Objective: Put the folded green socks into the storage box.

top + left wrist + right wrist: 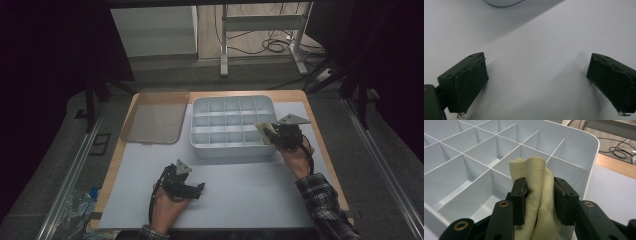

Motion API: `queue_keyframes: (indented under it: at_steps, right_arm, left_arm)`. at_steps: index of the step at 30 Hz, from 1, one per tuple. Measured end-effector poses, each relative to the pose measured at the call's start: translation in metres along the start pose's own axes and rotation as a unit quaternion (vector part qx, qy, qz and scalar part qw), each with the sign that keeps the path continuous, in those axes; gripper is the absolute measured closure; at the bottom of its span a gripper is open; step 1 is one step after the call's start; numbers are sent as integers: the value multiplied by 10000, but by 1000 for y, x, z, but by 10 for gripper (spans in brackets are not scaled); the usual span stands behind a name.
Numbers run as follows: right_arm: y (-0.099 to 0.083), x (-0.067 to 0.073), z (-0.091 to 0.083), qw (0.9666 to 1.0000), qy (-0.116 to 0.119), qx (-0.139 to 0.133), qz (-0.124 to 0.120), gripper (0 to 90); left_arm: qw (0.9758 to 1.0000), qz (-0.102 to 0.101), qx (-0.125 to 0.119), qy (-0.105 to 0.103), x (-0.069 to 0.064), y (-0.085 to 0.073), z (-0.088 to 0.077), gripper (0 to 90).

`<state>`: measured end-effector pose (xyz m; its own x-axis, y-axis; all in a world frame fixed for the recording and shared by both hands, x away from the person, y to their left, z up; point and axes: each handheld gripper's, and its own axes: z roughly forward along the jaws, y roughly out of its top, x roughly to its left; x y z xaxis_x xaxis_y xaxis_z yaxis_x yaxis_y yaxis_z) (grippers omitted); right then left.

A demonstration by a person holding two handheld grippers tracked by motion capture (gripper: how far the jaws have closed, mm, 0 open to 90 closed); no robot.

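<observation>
While the right gripper (539, 200) holds a bunched beige cloth (536, 182) between its fingers over the divided tray (232, 102), the cloth appears soft, light and best pinched mid-fold; the left gripper (536, 82) stands open, empty, over the worktop (544, 45).

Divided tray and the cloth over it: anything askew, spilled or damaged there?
Nothing stands out. The white divided tray sits square on the mat, its compartments bare and dividers intact. The right gripper holds a bunched beige cloth between its jaws over the tray's right edge. The clear lid lies flat beside it.
</observation>
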<state>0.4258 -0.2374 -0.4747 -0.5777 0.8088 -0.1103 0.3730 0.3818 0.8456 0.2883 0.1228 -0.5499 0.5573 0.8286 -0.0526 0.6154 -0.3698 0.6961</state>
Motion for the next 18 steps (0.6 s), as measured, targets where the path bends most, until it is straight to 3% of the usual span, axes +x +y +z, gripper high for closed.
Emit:
queue_keyframes:
  at_steps: [18]
  right_arm:
    - [-5,-1,-6,10000,73,38,40,477]
  left_arm:
    - [10000,2,3,0,0,0,0,28]
